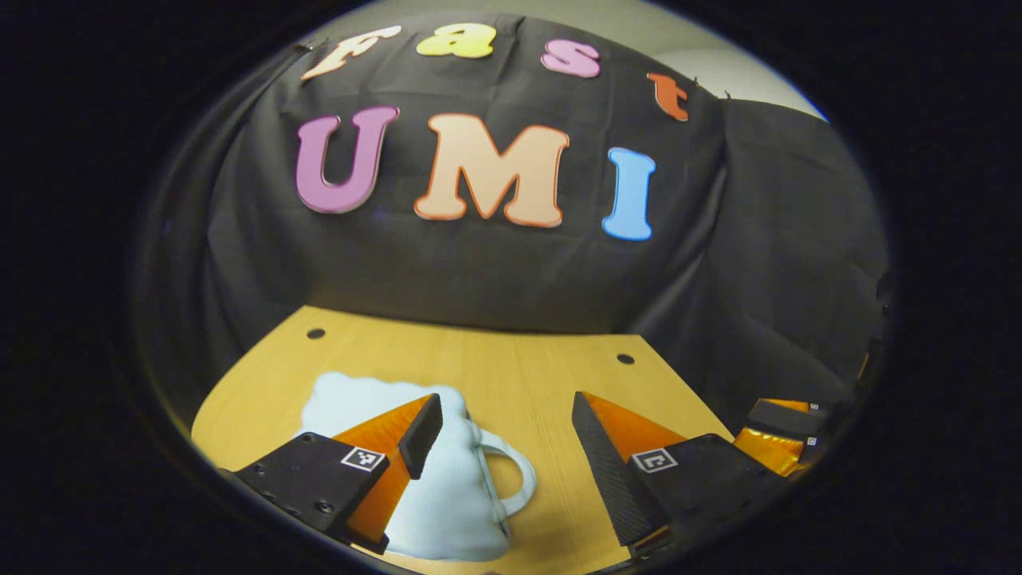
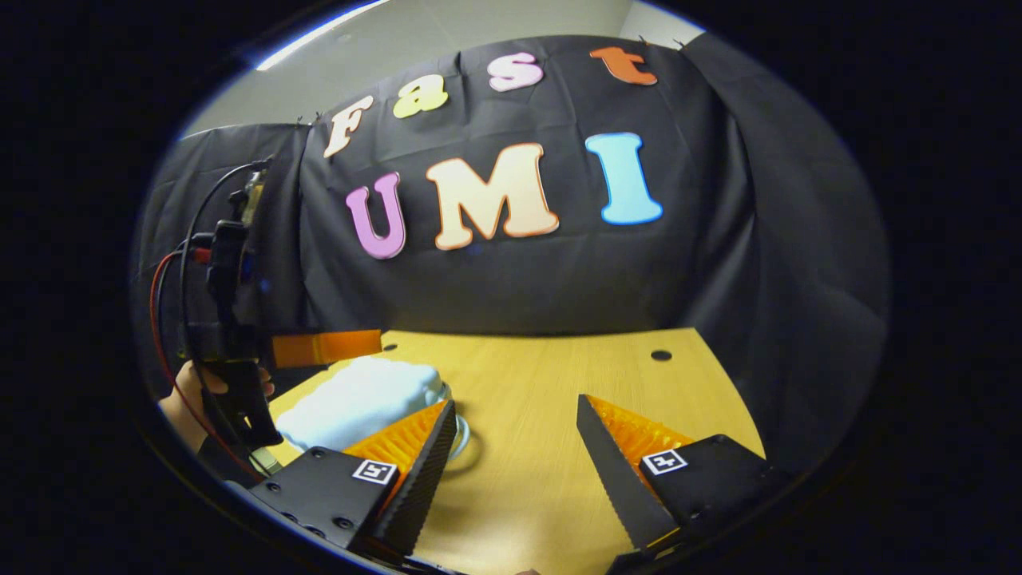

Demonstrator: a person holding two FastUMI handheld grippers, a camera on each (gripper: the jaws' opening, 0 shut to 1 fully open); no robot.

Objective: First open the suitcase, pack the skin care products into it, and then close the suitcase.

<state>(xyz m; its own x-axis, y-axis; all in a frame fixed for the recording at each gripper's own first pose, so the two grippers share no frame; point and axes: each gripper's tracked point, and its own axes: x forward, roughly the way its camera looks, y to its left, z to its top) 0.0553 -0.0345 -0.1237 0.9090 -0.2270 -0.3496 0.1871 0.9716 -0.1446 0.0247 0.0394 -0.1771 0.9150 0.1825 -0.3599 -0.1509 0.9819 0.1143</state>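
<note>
A small pale blue suitcase lies flat and closed on the wooden table, its looped handle pointing right. My left gripper hangs open just above it, the left finger over the case lid and the right finger over bare wood. In the right gripper view the same suitcase sits at the left, partly behind the left finger of my open right gripper, which holds nothing. The left gripper hovers over the case there, held by a hand.
Black cloth walls close off the table at the back and on both sides. Two small round holes mark the tabletop near its far edge. The right gripper peeks in at the right rim of the left gripper view. Cables trail from the left gripper.
</note>
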